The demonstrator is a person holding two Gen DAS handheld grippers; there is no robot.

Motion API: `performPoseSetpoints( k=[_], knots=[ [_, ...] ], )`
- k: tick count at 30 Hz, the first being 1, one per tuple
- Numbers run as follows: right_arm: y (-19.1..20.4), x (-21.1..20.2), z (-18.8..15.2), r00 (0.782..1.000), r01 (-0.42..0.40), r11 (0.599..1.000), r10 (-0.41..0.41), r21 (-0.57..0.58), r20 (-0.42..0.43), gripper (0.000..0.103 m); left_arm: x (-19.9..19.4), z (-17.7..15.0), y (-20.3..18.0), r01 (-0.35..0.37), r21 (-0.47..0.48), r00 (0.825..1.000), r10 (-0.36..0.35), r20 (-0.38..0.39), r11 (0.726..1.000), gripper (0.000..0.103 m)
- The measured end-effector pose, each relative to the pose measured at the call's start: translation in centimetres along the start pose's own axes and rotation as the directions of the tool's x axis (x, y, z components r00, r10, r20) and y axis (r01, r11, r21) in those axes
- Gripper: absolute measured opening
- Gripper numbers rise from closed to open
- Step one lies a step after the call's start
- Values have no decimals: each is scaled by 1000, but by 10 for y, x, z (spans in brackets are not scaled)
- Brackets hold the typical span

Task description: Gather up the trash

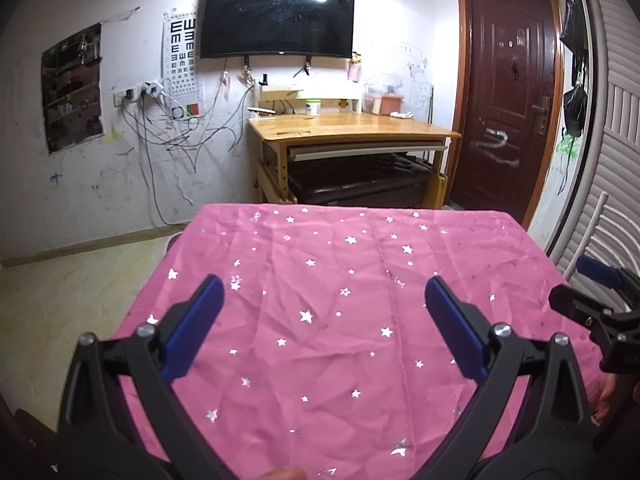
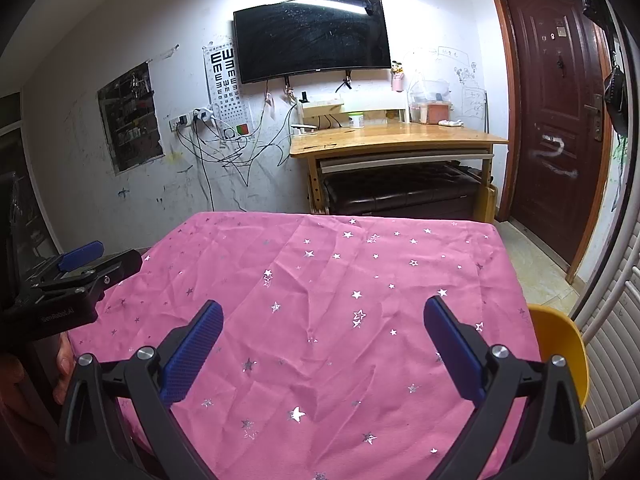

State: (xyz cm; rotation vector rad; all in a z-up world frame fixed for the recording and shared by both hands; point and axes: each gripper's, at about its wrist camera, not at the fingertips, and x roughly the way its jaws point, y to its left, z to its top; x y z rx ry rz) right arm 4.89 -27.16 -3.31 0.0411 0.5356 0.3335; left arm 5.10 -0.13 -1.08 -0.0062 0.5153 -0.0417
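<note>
**A:** How did the two grippers stand?

**B:** Both hung over the near edge of the table, which was covered by a pink tablecloth [image 1: 340, 320] printed with silver stars. The left gripper [image 1: 324, 300] had its jaws wide apart, with nothing between the blue pads [image 1: 196, 328], only creased cloth below. The right gripper [image 2: 322, 320] was the same: jaws spread, empty, the cloth showing in the gap.

**A:** Could each be seen from the other's camera?

**B:** Yes. In the left wrist view the right gripper showed at the cloth's right edge, and part of a hand [image 1: 606, 396] sat beneath it. In the right wrist view the left gripper [image 2: 80, 268] showed at the cloth's left edge, near the far left corner.

**A:** And the trash?

**B:** I could find none on the tabletop in either view; from edge to edge there was only the starred cloth. Where the trash lay, I could not tell.

**A:** What was around the table?

**B:** A yellow chair [image 2: 560, 344] stood just beside the right edge. Beyond the far edge was a wooden desk [image 1: 352, 128] against the wall, a dark television [image 1: 276, 18] mounted above it, an eye chart [image 1: 182, 56] to the television's left, and a brown door [image 1: 512, 92] to the right.
</note>
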Motion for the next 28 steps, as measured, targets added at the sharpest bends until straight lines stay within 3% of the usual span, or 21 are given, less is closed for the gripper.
performPoseSetpoints(
  k=[11, 15, 28],
  knots=[
    [-2, 0, -1, 1000, 0, 1000, 0, 1, -2, 94, 0, 2, -2, 81, 1, 996, -81, -25, 997, 96],
    [-2, 0, -1, 1000, 0, 1000, 0, 0, -2, 94, -4, 2, -3, 72, 5, 997, -72, 7, 997, 97],
    [-3, 1, -1, 1000, 1, 1000, -1, 0, -4, 94, 0, 5, 0, 52, -10, 999, -52, -4, 999, 96]
  ],
)
